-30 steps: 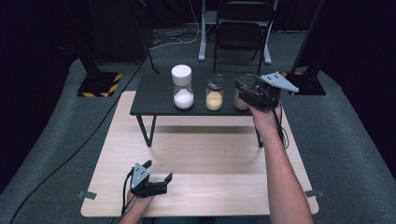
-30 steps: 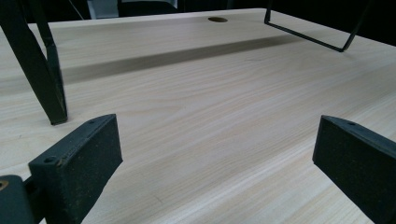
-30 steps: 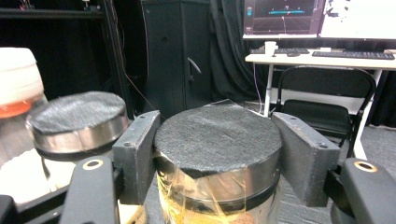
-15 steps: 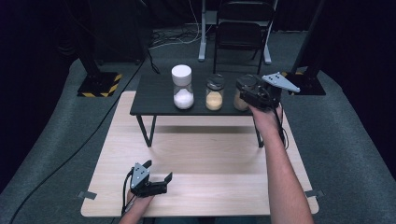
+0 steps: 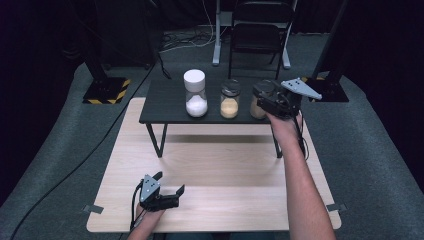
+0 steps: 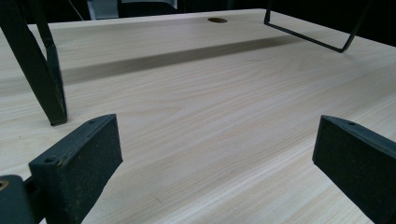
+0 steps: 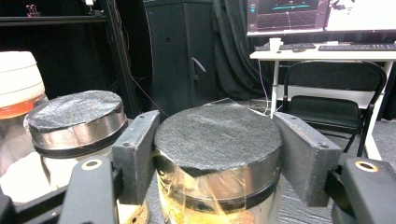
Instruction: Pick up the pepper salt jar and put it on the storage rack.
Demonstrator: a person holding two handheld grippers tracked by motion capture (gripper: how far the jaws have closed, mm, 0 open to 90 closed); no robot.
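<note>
Fingers [image 7: 299, 154] flanking dark-lidded glass jar [image 7: 217, 163]

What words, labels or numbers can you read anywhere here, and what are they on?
None can be read.
The monitor behind the desk shows graphics, with any text too small and blurred to read.
The three jars' lids, such as the one between the right gripper jaws, carry no label.

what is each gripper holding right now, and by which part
The right gripper has its jaws on either side of the dark lid of the rightmost jar; whether they press it cannot be told. The left gripper is open and holds nothing.
</note>
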